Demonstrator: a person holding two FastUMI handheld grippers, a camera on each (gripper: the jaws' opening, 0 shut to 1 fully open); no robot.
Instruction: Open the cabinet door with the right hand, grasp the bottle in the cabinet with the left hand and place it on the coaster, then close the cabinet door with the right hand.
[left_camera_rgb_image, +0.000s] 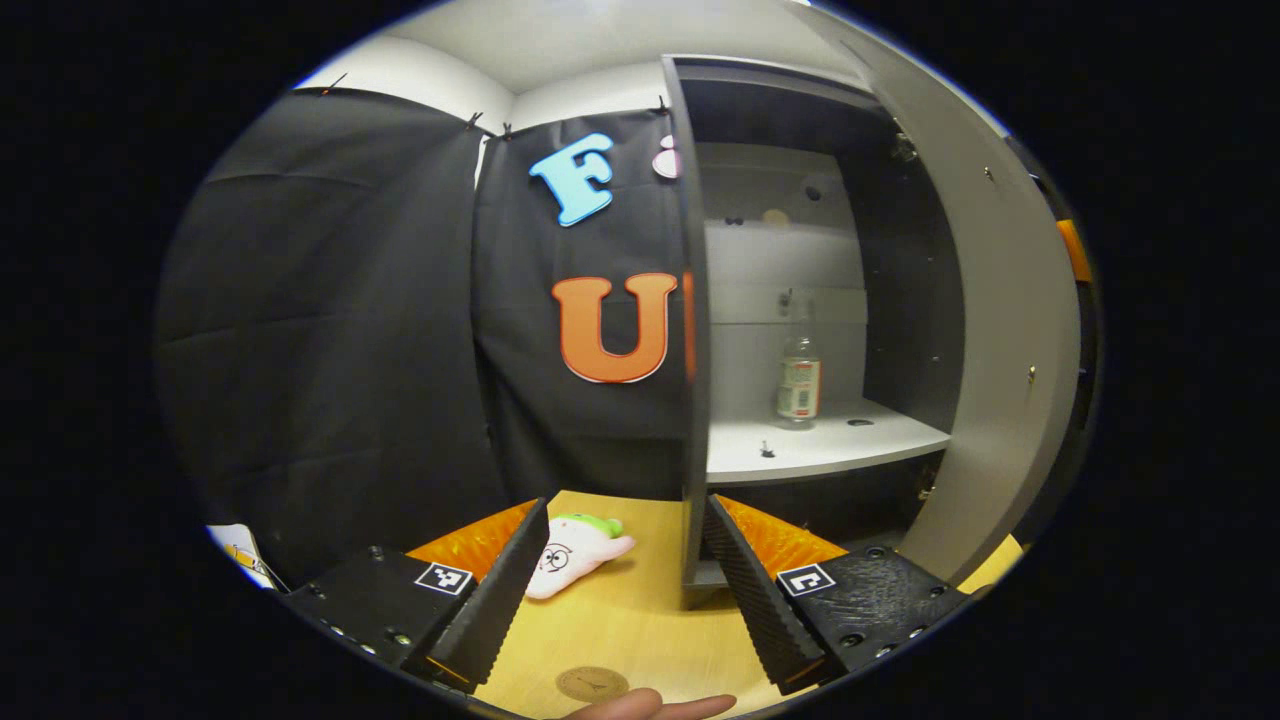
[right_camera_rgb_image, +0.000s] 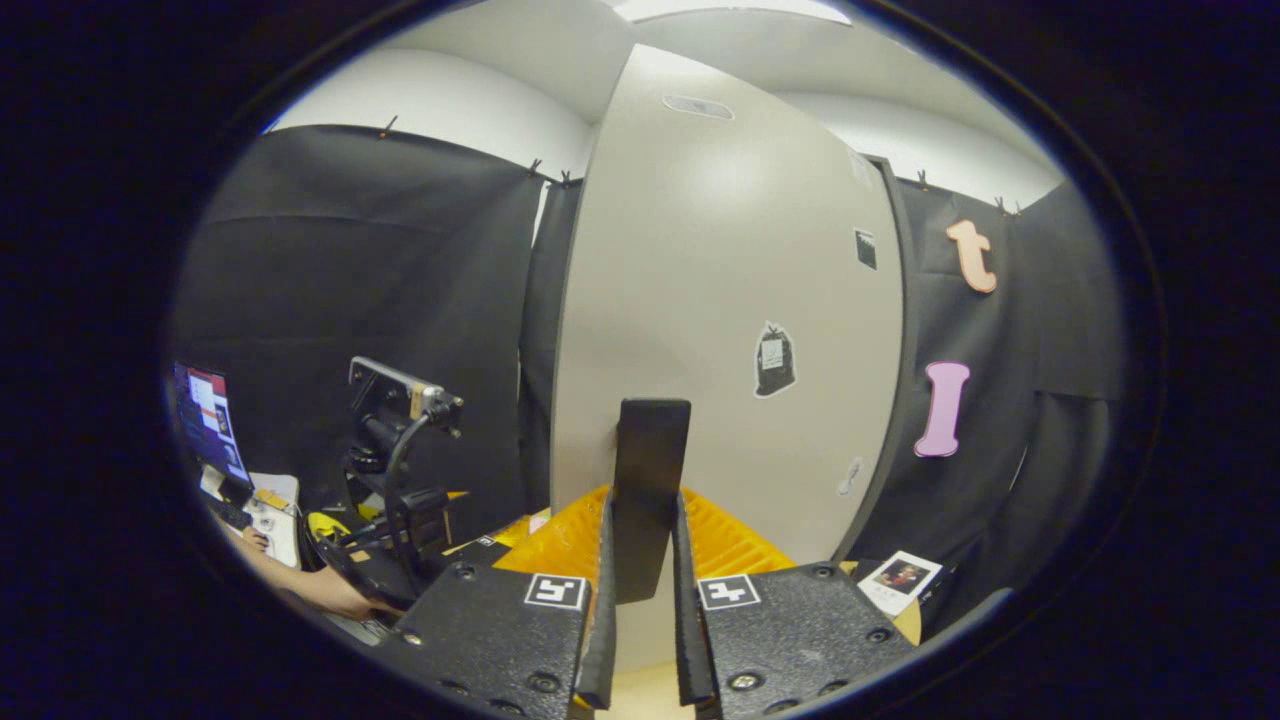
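Right hand-held gripper (right_camera_rgb_image: 642, 640) pinches my cabinet door's handle (right_camera_rgb_image: 650, 480); the left one (left_camera_rgb_image: 625, 590) gapes empty. Bottle (left_camera_rgb_image: 799, 385) stands on the shelf (left_camera_rgb_image: 830, 450); reaching in, I might clip the cabinet's edge (left_camera_rgb_image: 692, 400) or topple it.

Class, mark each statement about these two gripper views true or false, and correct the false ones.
1. The cabinet door is open. True.
2. The bottle lies on its side on the table. False: it stands upright on the cabinet shelf.
3. The right gripper is shut on the door handle. True.
4. The left gripper holds the bottle. False: its fingers are open and hold nothing.
5. A plush toy lies on the wooden table. True.
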